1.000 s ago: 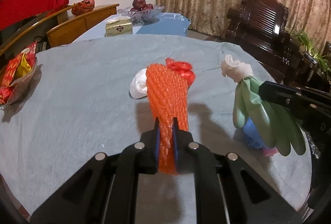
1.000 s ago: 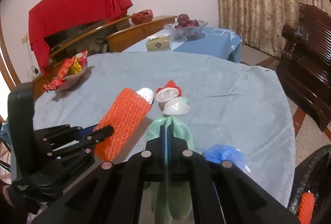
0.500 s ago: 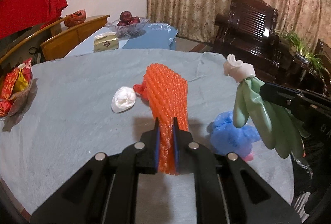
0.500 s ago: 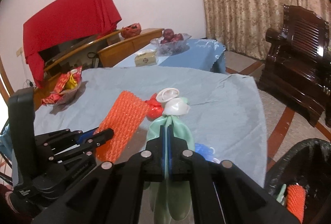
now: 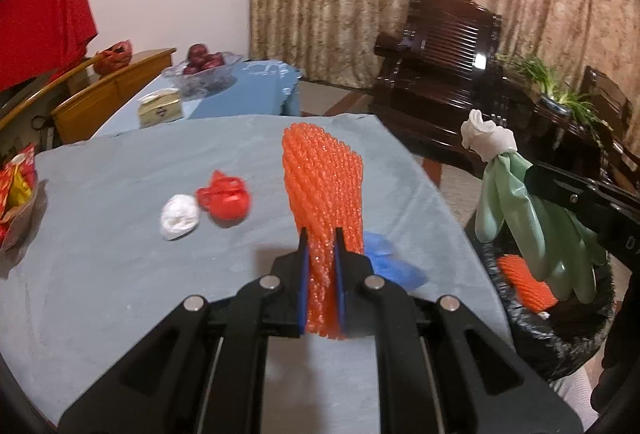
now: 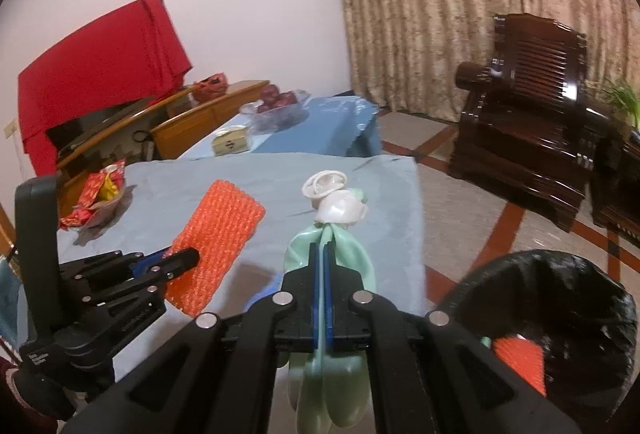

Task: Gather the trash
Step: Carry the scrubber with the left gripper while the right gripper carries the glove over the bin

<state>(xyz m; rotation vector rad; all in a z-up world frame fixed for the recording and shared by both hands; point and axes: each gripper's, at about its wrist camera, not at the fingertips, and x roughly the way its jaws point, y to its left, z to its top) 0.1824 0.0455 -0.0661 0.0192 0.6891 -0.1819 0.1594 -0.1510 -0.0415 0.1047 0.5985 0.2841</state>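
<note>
My left gripper (image 5: 320, 246) is shut on an orange foam net (image 5: 322, 189) and holds it upright above the grey-blue tablecloth (image 5: 120, 254). The net also shows in the right wrist view (image 6: 218, 234). My right gripper (image 6: 321, 262) is shut on a pale green rubber glove (image 6: 332, 250) with a white cuff, held over the rim of a black-lined trash bin (image 6: 560, 318). The bin (image 5: 560, 318) holds another orange net (image 5: 528, 284). On the cloth lie a white wad (image 5: 180, 215), a red wrapper (image 5: 224, 197) and a blue crumpled piece (image 5: 390, 264).
A snack basket (image 5: 14, 201) sits at the table's left edge. A side table with a fruit bowl (image 5: 202, 71) and a box (image 5: 160, 109) stands behind. A dark wooden armchair (image 6: 528, 121) stands on the floor to the right.
Both grippers have swung right toward the trash bin with their loads. The bin has come into view, and the glove now hangs over its rim.
</note>
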